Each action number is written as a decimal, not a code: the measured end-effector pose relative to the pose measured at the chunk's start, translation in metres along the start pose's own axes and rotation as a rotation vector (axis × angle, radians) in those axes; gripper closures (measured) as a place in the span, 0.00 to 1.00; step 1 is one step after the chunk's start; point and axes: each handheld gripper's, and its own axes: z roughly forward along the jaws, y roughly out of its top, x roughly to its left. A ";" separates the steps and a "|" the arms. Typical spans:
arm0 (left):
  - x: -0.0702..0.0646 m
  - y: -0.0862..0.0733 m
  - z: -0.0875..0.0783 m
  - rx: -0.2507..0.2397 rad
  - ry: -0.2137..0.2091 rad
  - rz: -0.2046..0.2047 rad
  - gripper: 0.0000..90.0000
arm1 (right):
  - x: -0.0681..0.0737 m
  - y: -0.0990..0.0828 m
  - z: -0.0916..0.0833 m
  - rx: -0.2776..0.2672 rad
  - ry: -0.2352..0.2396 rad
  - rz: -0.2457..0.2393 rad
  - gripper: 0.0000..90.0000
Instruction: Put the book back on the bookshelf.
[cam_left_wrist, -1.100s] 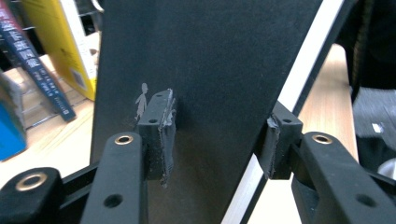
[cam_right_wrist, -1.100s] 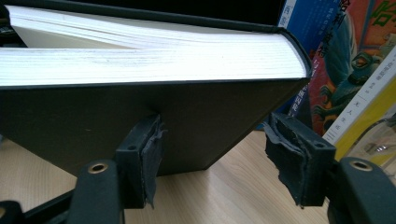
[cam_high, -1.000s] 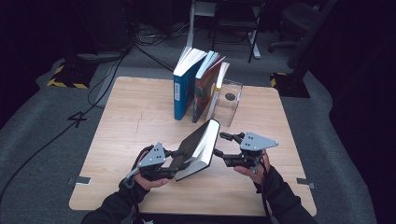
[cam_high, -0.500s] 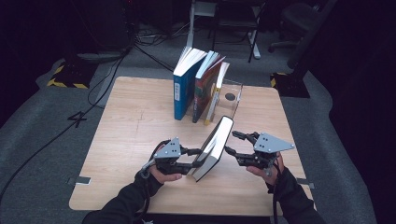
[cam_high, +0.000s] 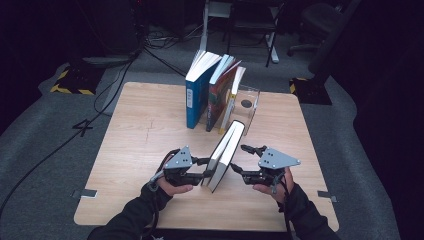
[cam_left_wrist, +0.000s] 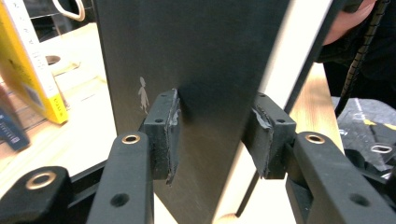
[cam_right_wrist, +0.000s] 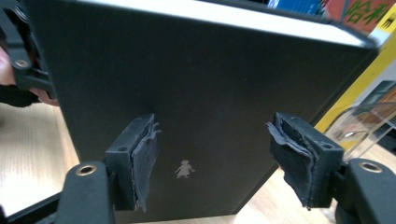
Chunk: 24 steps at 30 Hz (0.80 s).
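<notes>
Lower centre of the high view: thick black hardcover book (cam_high: 226, 157), now tipped nearly upright on the pale wooden table (cam_high: 145, 130); left gripper (cam_high: 204, 169) pinches its spine edge; right gripper (cam_high: 239, 159), jaws just widened, stands spread beside the cover, ready to steady it.

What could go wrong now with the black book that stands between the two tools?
1. The left tool pinches the black book only at its lower spine edge, so the tilted book may swing or slip.
2. The right tool has just been opening and does not press the cover; the book may fall that way.
3. The leaning row of books behind could be knocked.
</notes>
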 end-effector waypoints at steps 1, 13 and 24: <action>-0.002 0.000 -0.001 0.007 0.008 0.001 0.60 | 0.001 -0.001 0.001 0.006 0.002 0.002 0.36; -0.024 -0.025 0.014 0.114 0.100 0.018 0.30 | 0.009 -0.012 0.016 0.030 0.037 -0.010 0.38; -0.026 -0.025 0.046 0.109 0.232 -0.032 0.30 | 0.002 -0.021 0.026 0.059 0.023 0.007 0.32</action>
